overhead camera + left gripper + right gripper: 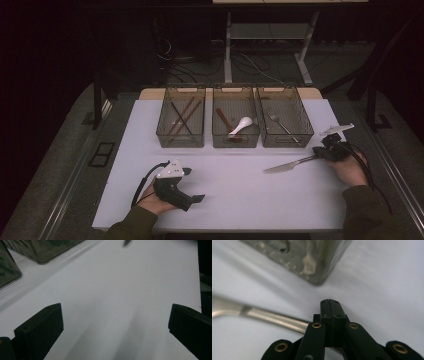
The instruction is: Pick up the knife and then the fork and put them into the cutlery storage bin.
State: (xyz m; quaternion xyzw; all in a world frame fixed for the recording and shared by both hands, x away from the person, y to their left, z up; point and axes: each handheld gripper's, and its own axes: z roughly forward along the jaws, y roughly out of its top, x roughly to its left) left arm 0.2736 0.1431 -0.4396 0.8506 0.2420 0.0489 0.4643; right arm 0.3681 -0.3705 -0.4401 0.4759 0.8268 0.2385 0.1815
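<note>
The long silver metal table knife (289,165) lies on the white counter (235,195) at its right side, blade pointing left, with its handle end reaching to the right claw (317,154). In the right gripper view the knife's handle (274,319) runs in from the left and passes behind the two black jaws, which are pressed flat together; whether the handle is actually pinched between them cannot be told, since it meets the claw low down, behind the linkage.

Nearest on the left, the left claw (198,198) sits low over the counter in the person's hand, its grey three-cornered plate on top and a cable trailing off to the left. In the left gripper view its jaws stand wide apart with bare counter between them, holding nothing.

Farther back, three clear smoky plastic bins stand side by side across the counter's far edge. The left bin (165,135) holds dark and brown chopsticks (182,117). The middle bin (235,142) holds a white ceramic soup spoon (242,124) and a brown wooden spoon (223,120). The right bin (305,131), just beyond the knife and the right claw, holds a silver metal fork (280,123).
</note>
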